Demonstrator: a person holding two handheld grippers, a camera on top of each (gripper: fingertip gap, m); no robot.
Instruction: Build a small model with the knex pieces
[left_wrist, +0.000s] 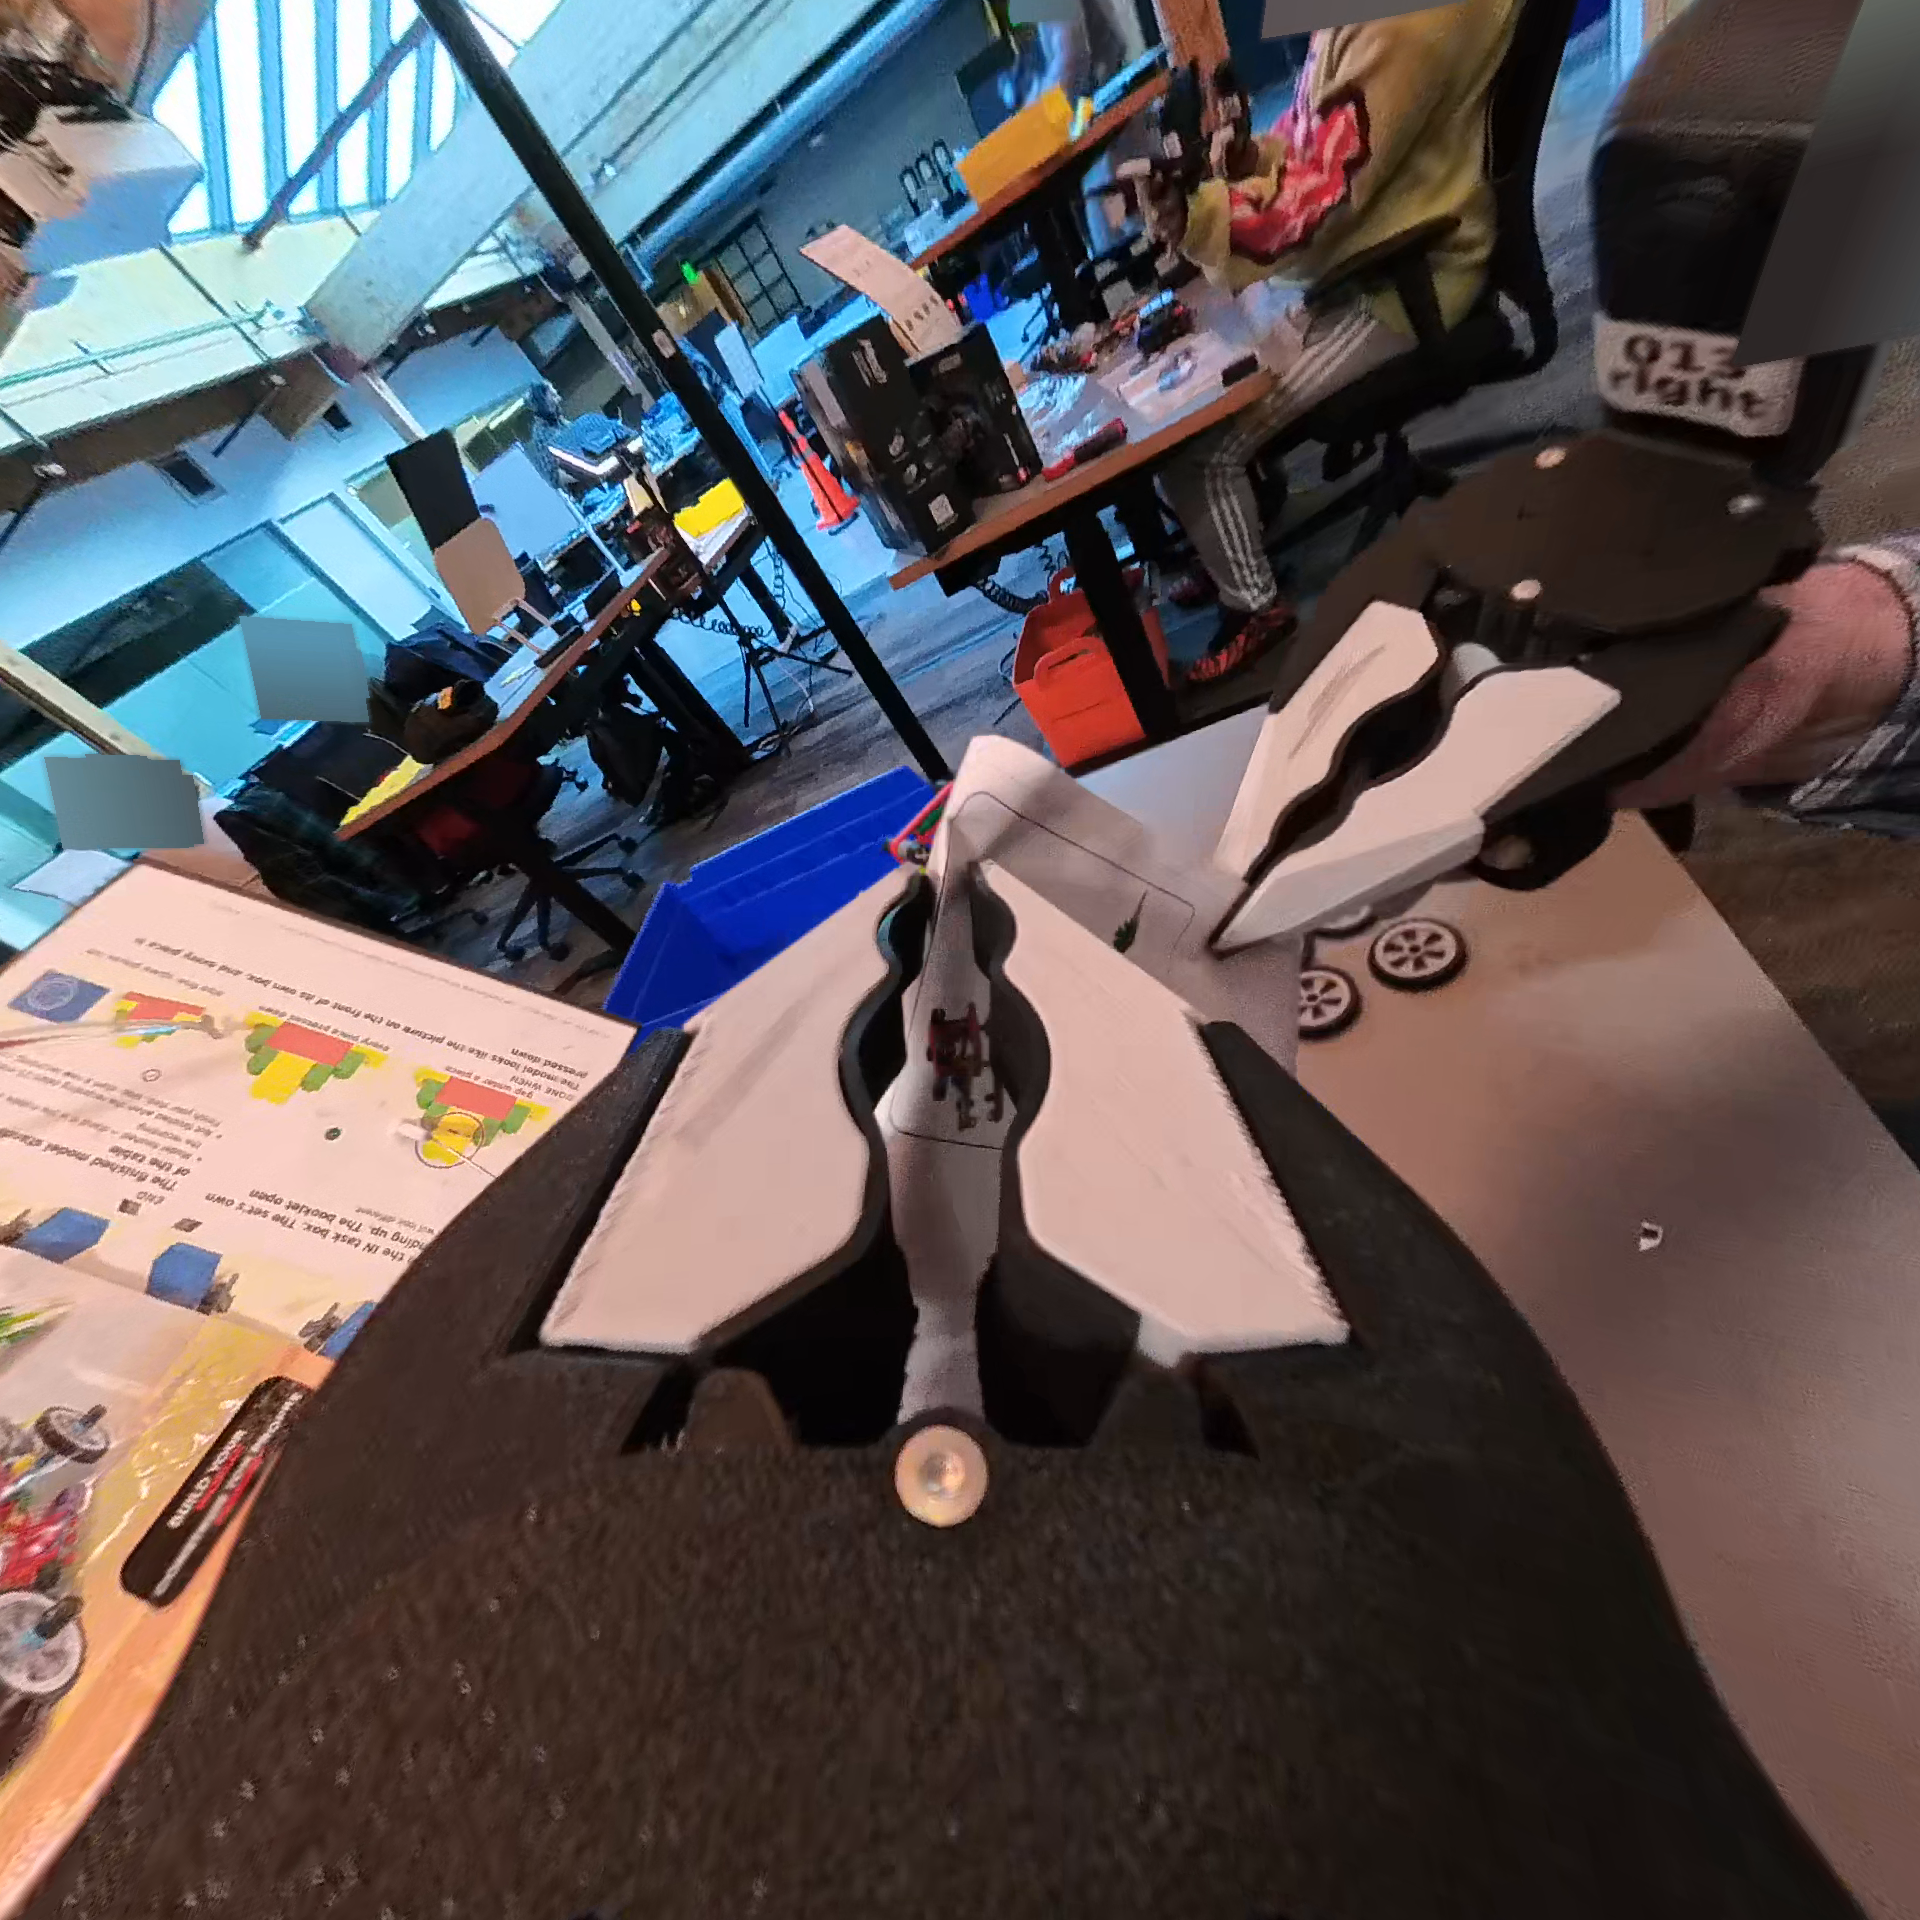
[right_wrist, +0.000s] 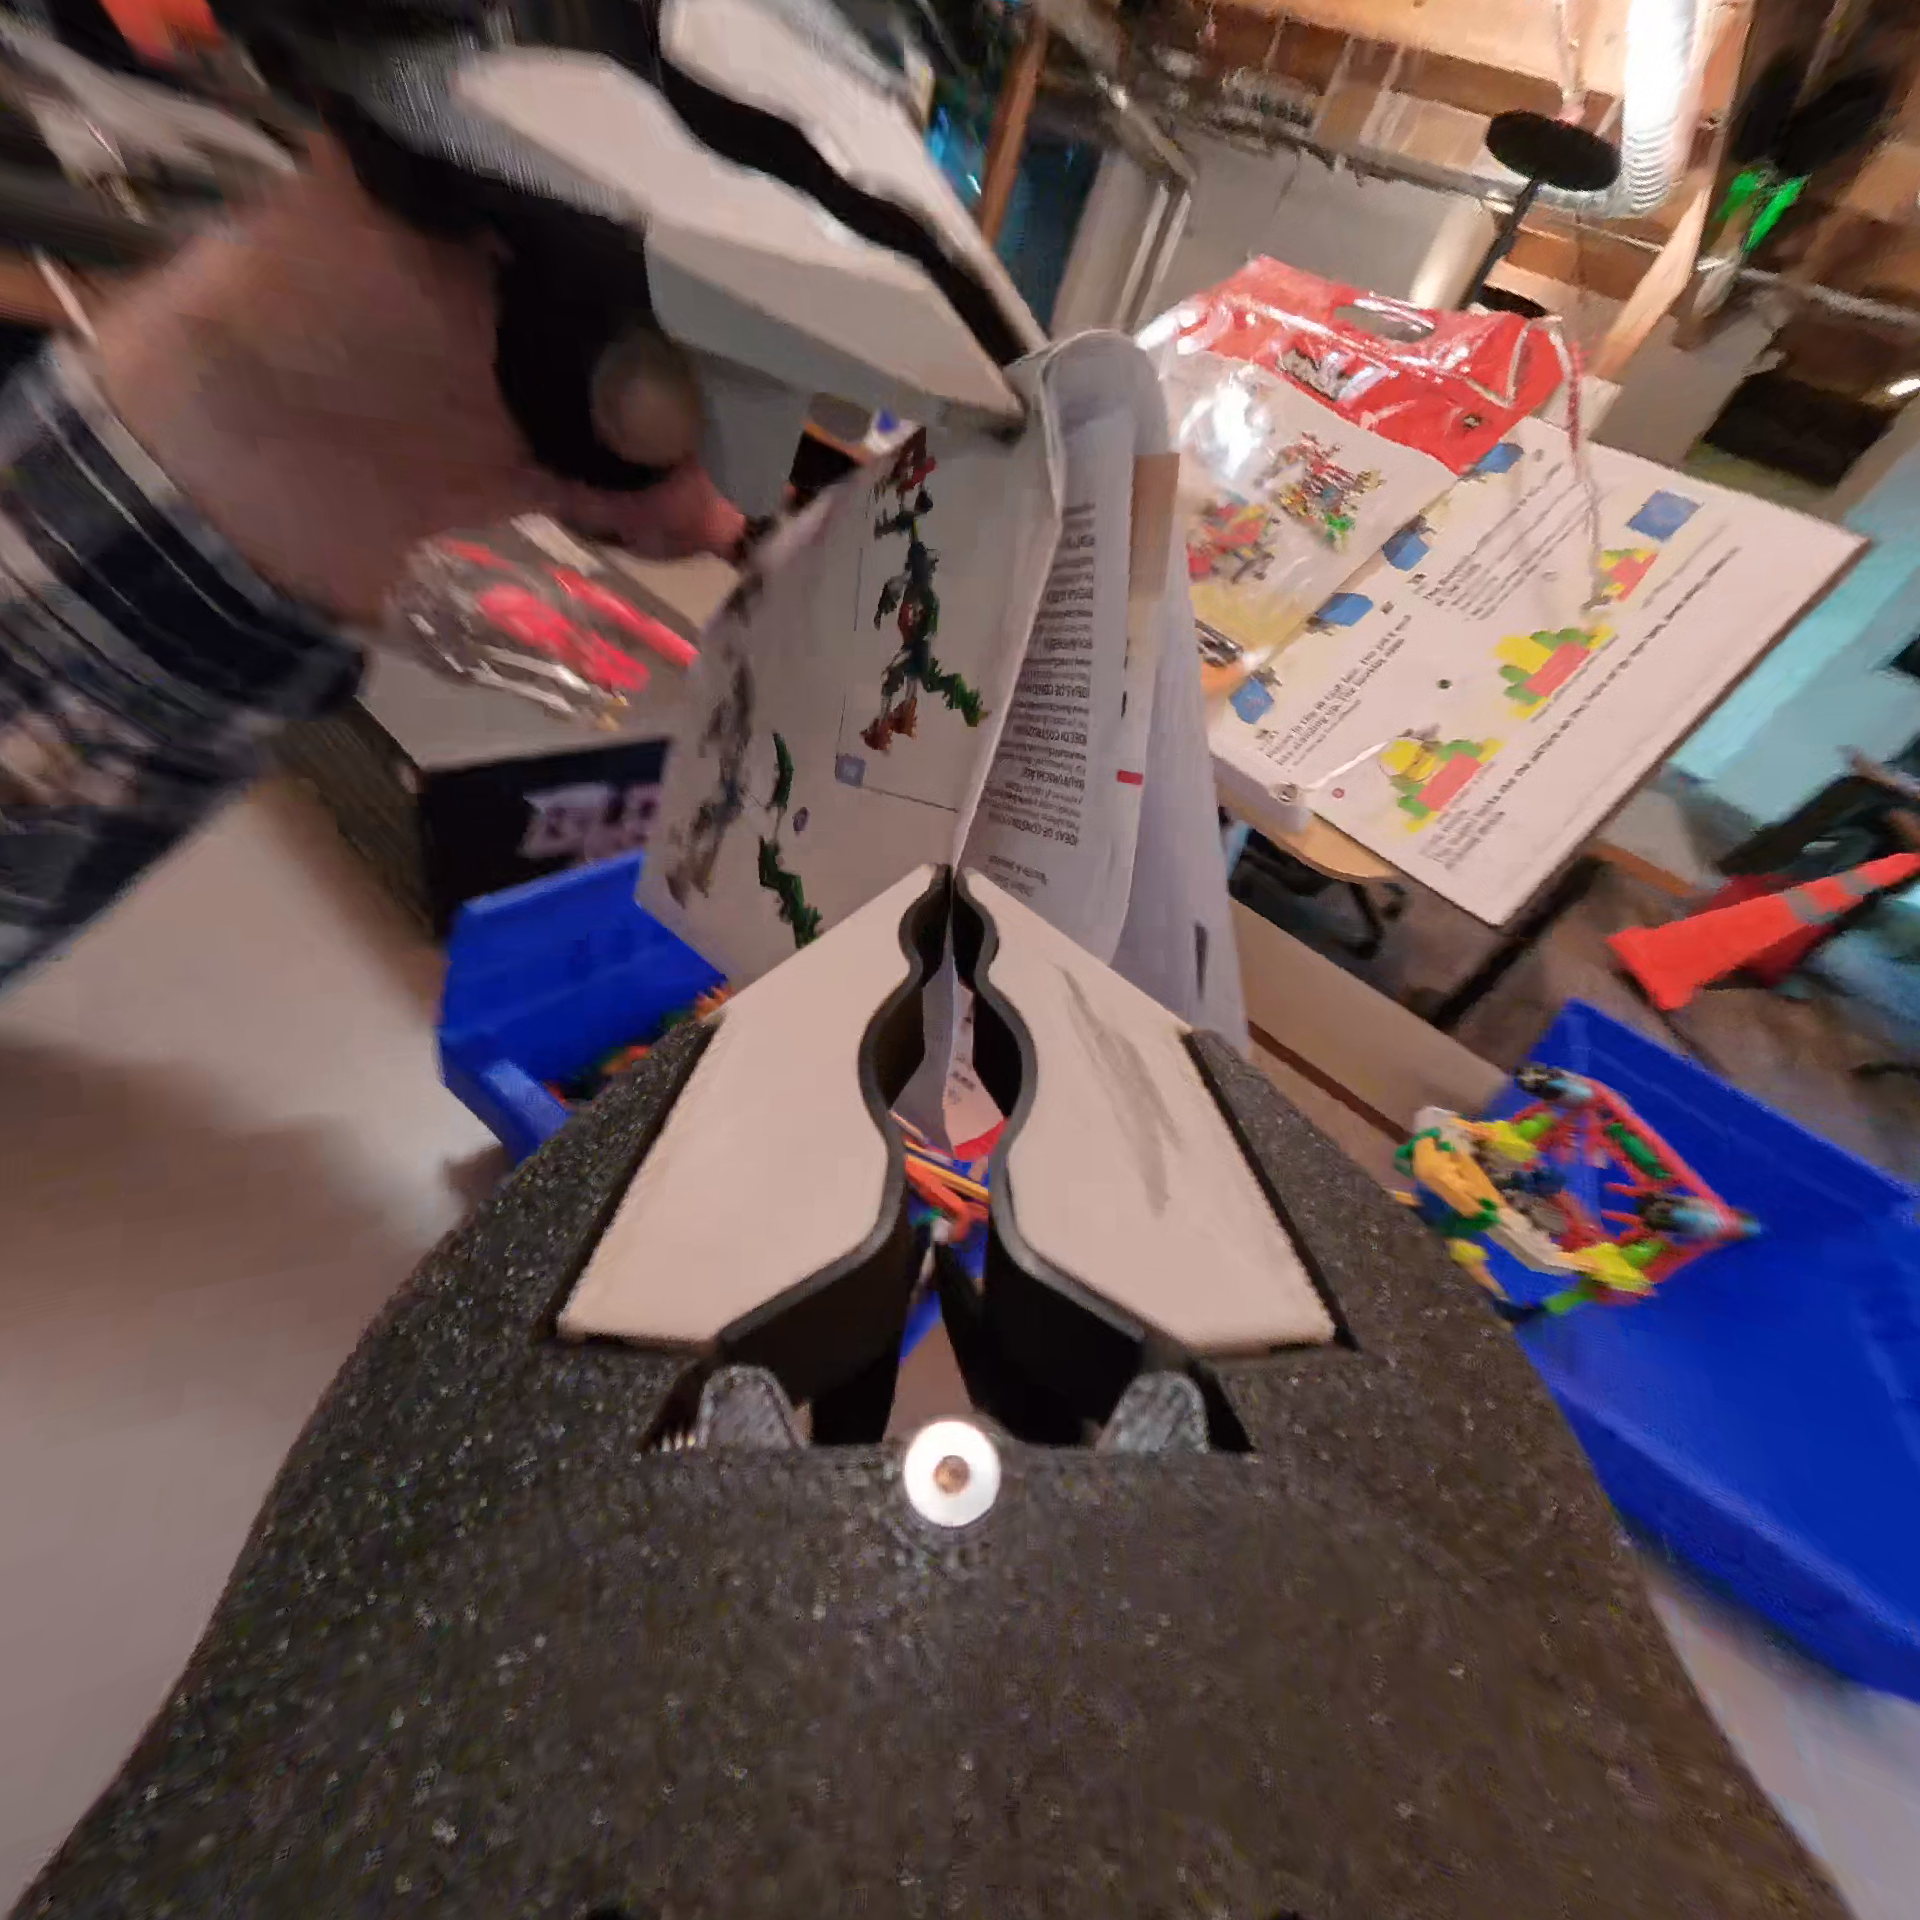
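A white printed booklet (left_wrist: 1055, 826) hangs open between both grippers, above the table. My left gripper (left_wrist: 948, 878) is shut on one of its pages; the paper runs down between the white fingers. In the right wrist view this gripper (right_wrist: 1013, 421) pinches the booklet's (right_wrist: 914, 675) top fold from the upper left. My right gripper (right_wrist: 951, 878) is shut on the booklet's lower edge, with paper between the fingers. It shows in the left wrist view (left_wrist: 1226, 935) at the right, its tips on the booklet's edge.
Two small wheels (left_wrist: 1415, 951) lie on the pale table (left_wrist: 1558, 1195). A blue bin (right_wrist: 561, 966) with loose parts sits below the booklet. Another blue bin (right_wrist: 1714, 1455) holds a colourful built model (right_wrist: 1538, 1205). A big picture sheet (right_wrist: 1507, 644), a red-topped plastic bag (right_wrist: 1382, 353) and a black box (right_wrist: 540, 810) are nearby.
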